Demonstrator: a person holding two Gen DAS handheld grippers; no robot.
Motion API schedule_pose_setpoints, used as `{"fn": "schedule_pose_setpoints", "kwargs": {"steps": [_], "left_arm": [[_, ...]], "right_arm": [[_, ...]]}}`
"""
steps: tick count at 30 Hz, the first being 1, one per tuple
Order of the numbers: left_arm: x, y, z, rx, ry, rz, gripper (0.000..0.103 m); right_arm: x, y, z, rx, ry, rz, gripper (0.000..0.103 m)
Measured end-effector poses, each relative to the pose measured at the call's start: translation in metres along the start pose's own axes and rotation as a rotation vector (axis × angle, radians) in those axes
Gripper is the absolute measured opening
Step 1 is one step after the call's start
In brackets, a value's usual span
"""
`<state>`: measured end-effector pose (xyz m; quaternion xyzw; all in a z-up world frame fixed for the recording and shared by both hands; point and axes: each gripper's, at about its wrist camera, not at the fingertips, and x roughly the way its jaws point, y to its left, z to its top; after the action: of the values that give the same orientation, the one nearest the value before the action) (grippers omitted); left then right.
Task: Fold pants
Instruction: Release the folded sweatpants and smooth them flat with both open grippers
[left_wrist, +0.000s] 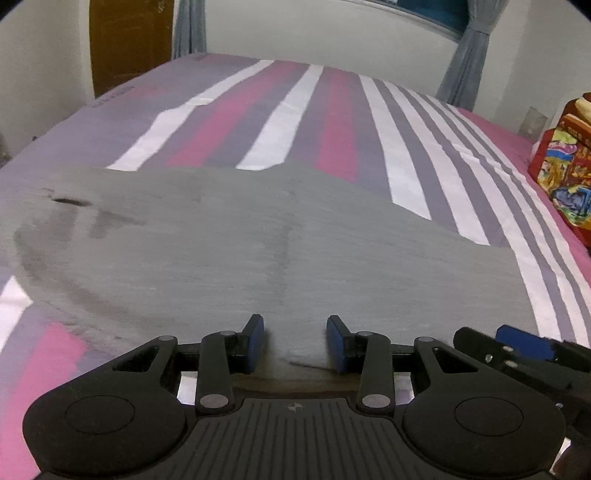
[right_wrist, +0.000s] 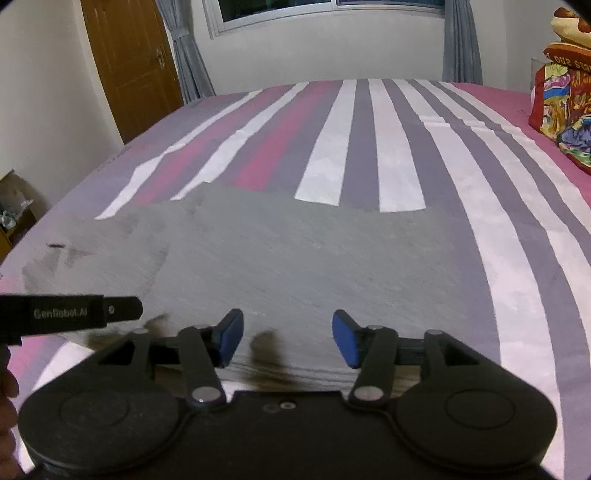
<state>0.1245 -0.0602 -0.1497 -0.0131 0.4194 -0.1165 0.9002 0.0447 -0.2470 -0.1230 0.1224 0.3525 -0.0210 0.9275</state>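
Grey pants (left_wrist: 258, 236) lie spread flat on the striped bed, also seen in the right wrist view (right_wrist: 295, 258). My left gripper (left_wrist: 295, 339) is open, its blue pads (left_wrist: 255, 341) apart just above the pants' near edge. My right gripper (right_wrist: 288, 338) is open too, over the same near edge, to the right of the left one. The right gripper shows at the lower right of the left wrist view (left_wrist: 524, 347). The left gripper's body shows at the left of the right wrist view (right_wrist: 70, 314). Neither holds cloth.
The bed sheet (right_wrist: 369, 140) has pink, purple and white stripes. A colourful pile of bedding (right_wrist: 565, 107) sits at the right edge. A wooden door (right_wrist: 129, 62), curtains and a window (right_wrist: 325, 9) stand beyond the bed.
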Motion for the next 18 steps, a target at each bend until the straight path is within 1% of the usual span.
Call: {"fn": "schedule_pose_setpoints", "kwargs": {"steps": [8, 9, 10, 12, 18], "left_arm": [[-0.012, 0.023, -0.003, 0.010, -0.019, 0.023, 0.041], [-0.013, 0.027, -0.004, 0.011, -0.022, 0.031, 0.044], [-0.014, 0.031, -0.004, 0.010, -0.022, 0.039, 0.049], [-0.015, 0.041, -0.006, -0.002, -0.028, 0.047, 0.053], [-0.016, 0.074, -0.008, -0.071, -0.032, 0.058, 0.053]], "right_arm": [[0.008, 0.026, -0.003, -0.025, 0.014, 0.006, 0.057], [0.009, 0.028, -0.003, -0.027, 0.014, 0.006, 0.057], [0.010, 0.030, -0.003, -0.027, 0.014, 0.005, 0.057], [0.012, 0.035, -0.001, -0.028, 0.009, 0.004, 0.057], [0.017, 0.049, 0.004, -0.045, 0.000, 0.008, 0.057]]}}
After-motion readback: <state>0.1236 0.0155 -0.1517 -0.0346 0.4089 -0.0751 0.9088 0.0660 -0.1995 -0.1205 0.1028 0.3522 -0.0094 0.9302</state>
